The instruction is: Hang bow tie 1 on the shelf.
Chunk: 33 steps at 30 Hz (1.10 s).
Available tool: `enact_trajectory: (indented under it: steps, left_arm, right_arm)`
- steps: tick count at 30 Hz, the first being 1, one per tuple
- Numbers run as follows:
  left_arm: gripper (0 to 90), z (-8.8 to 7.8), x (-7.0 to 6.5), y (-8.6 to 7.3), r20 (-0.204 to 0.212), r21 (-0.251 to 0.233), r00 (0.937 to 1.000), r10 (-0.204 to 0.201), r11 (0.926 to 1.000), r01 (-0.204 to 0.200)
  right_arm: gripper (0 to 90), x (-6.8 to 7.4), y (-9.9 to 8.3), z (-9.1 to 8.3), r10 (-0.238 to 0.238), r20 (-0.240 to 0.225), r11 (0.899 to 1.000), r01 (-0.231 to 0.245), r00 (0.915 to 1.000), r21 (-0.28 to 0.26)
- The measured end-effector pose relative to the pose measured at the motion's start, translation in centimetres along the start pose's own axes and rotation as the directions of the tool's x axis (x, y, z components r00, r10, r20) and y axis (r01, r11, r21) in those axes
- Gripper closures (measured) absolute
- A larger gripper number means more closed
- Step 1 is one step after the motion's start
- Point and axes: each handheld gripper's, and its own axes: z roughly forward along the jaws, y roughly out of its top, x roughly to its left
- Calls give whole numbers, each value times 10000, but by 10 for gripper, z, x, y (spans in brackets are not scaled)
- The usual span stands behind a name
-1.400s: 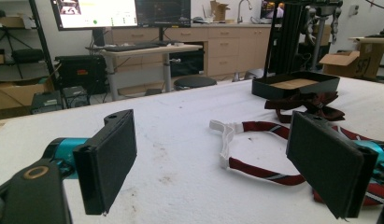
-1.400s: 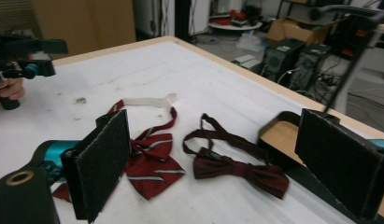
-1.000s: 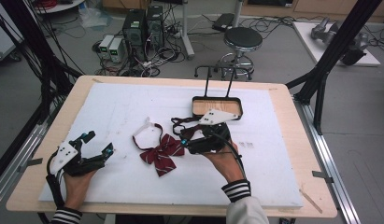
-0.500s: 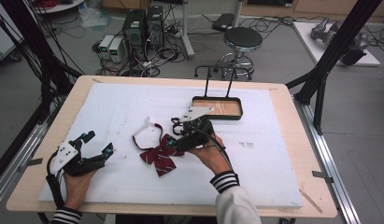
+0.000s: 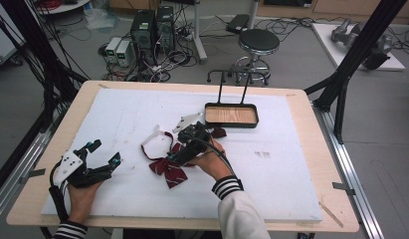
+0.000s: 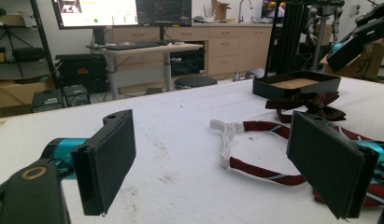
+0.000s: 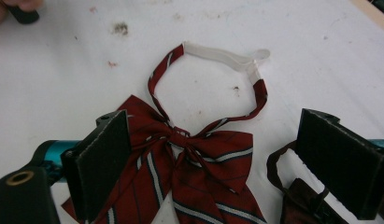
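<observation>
A dark red striped bow tie (image 5: 168, 170) lies on the white mat, its strap looped up to a white elastic piece (image 5: 152, 136). My right gripper (image 5: 185, 148) hovers over it, open. In the right gripper view the knot (image 7: 181, 138) sits between the two spread pads (image 7: 102, 163), with nothing clamped. A second, plain maroon bow tie (image 5: 218, 132) lies just in front of the black tray (image 5: 231, 122) and shows at the lower right (image 7: 304, 198) in the right gripper view. My left gripper (image 5: 105, 153) rests open at the mat's near left, facing the strap (image 6: 257, 171).
The black wood-bottomed tray (image 6: 292, 88) with a tall wire handle (image 5: 232, 84) stands at the back centre of the mat. A white mat (image 5: 291, 169) covers the wooden table (image 5: 321, 149). On the floor beyond are a stool (image 5: 259, 42) and computers (image 5: 152, 27).
My right gripper has moved left and nearer, from beside the tray to above the striped bow tie. The left gripper has stayed where it was.
</observation>
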Motion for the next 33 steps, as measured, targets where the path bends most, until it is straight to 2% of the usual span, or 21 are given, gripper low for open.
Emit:
enact_trajectory:
  steps: [4,9,11,12,17,20,21,25,28,33]
  left_arm:
    - [161,0,0,0,2,-14,10000,8,10000,-8]
    - [161,0,0,0,33,7,10000,-1,10000,1]
    - [162,0,0,0,46,-8,10000,9,10000,-9]
    - [162,0,0,0,46,-4,10000,15,10000,-15]
    - [162,0,0,0,34,0,10000,5,10000,-5]
    - [162,0,0,0,41,-13,10000,7,10000,-7]
    - [162,0,0,0,59,-17,10000,5,10000,-5]
    - [162,0,0,0,59,-19,10000,9,10000,-9]
    - [162,0,0,0,58,-21,10000,8,10000,-8]
    - [162,0,0,0,75,-30,10000,13,10000,-13]
  right_arm:
    - [98,-1,1,7,-99,-34,9997,100,9999,236]
    - [98,1,2,19,7,-156,9981,3,9999,622]
    - [153,2,2,23,-57,-343,9968,84,9994,790]
    - [178,3,2,28,-382,-448,9940,425,9983,1009]
    - [194,3,2,34,-508,-499,9897,570,9975,1313]
    - [197,2,2,37,-366,-619,9894,448,9974,1382]
    - [197,1,1,40,-301,-772,9876,416,9966,1513]
    - [222,2,0,45,-366,-756,9828,496,9965,1780]
    - [223,4,0,50,-228,-913,9779,412,9956,2051]
    - [234,7,2,57,-492,-1046,9725,715,9933,2215]
